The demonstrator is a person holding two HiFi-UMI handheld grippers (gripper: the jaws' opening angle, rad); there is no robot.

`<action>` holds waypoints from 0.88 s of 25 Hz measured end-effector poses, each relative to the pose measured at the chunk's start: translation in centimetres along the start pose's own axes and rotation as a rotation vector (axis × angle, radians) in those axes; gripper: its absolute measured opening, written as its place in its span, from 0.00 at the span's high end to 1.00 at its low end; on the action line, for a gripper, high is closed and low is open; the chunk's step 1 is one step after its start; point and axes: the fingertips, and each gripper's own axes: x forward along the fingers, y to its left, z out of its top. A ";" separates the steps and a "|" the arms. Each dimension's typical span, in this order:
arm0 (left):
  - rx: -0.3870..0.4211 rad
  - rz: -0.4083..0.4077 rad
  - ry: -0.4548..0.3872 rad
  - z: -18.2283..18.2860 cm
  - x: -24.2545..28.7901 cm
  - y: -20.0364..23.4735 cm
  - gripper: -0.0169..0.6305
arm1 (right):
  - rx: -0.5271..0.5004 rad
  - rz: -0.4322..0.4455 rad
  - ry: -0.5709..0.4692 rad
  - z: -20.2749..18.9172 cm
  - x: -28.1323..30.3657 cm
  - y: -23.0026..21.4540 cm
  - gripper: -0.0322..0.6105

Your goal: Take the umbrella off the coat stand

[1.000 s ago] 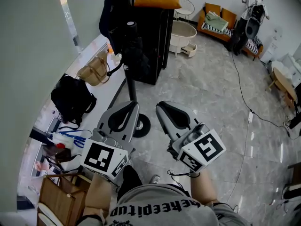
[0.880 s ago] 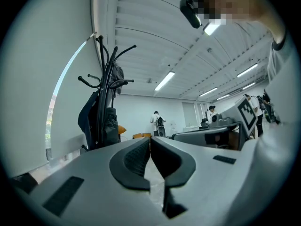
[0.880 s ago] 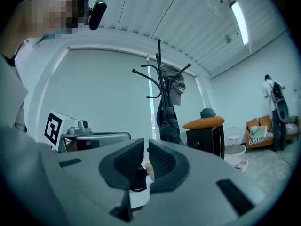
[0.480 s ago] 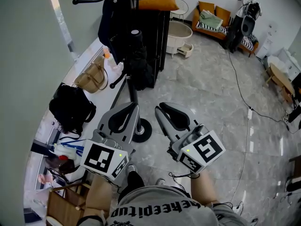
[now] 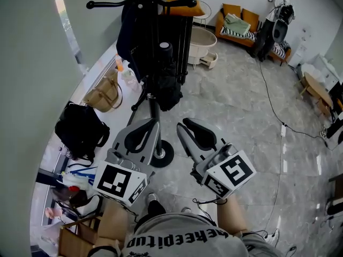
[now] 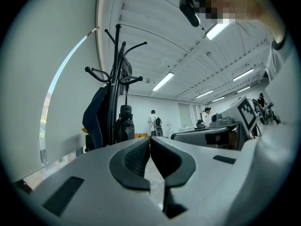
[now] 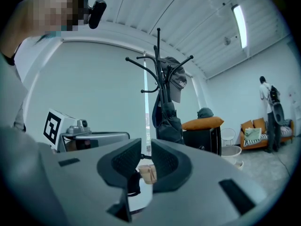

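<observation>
A black coat stand (image 5: pixel 153 111) rises ahead of me on a round base (image 5: pixel 161 155). A folded black umbrella (image 5: pixel 165 82) hangs on it beside a dark coat (image 5: pixel 131 31). In the left gripper view the umbrella (image 6: pixel 124 125) hangs to the right of the pole. My left gripper (image 5: pixel 150 123) (image 6: pixel 149 142) points level at the stand from short of it, shut and empty. My right gripper (image 5: pixel 187 126) (image 7: pixel 146 157) is alongside it, jaws opening to a narrow gap with nothing between them. A grey cap (image 7: pixel 178 86) hangs on a top hook.
A low white ledge (image 5: pixel 128 108) runs along the left wall, with a tan handbag (image 5: pixel 104 92) and a black bag (image 5: pixel 80 125) on it. Behind the stand are a black cabinet (image 5: pixel 179 36) and a white tub (image 5: pixel 203 36). A cable (image 5: pixel 273 106) crosses the floor. A person (image 5: pixel 278 1) stands by the far sofa.
The coat stand and umbrella have come nearer and lower in the head view as both grippers advance toward them. The grippers keep their side-by-side pose.
</observation>
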 end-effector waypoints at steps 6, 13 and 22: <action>-0.003 -0.026 -0.002 -0.3 0.5 2.0 0.95 | -0.004 -0.027 0.001 -0.1 1.9 -0.1 0.84; -0.005 -0.067 -0.008 -0.3 0.8 3.8 0.95 | -0.011 -0.065 0.000 -0.1 3.7 0.1 0.81; -0.007 -0.117 -0.019 -0.4 1.1 5.6 0.95 | -0.020 -0.117 0.001 -0.2 5.4 0.3 0.77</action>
